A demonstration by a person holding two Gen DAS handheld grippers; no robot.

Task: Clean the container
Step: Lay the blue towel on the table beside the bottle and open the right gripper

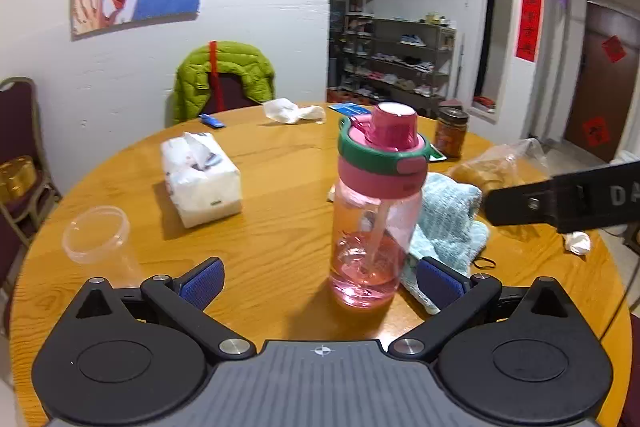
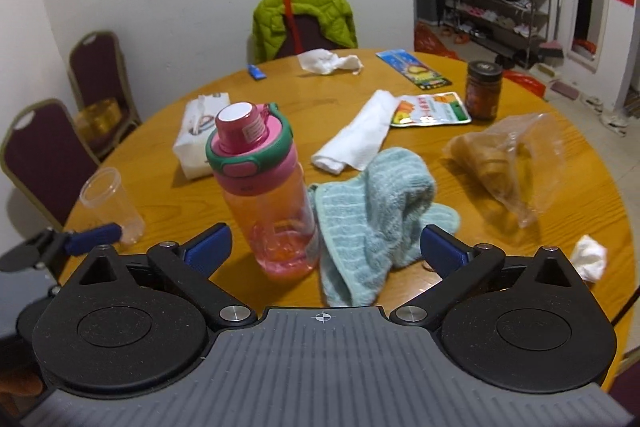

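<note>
The bottle stands upright on the table, touching the cloth. Both hand-held grippers, left and right, gape empty (the left should probably steady the bottle's body first).

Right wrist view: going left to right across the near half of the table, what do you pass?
Clear plastic cup → pink water bottle → light blue towel → plastic bag of bread → crumpled white tissue.
</note>
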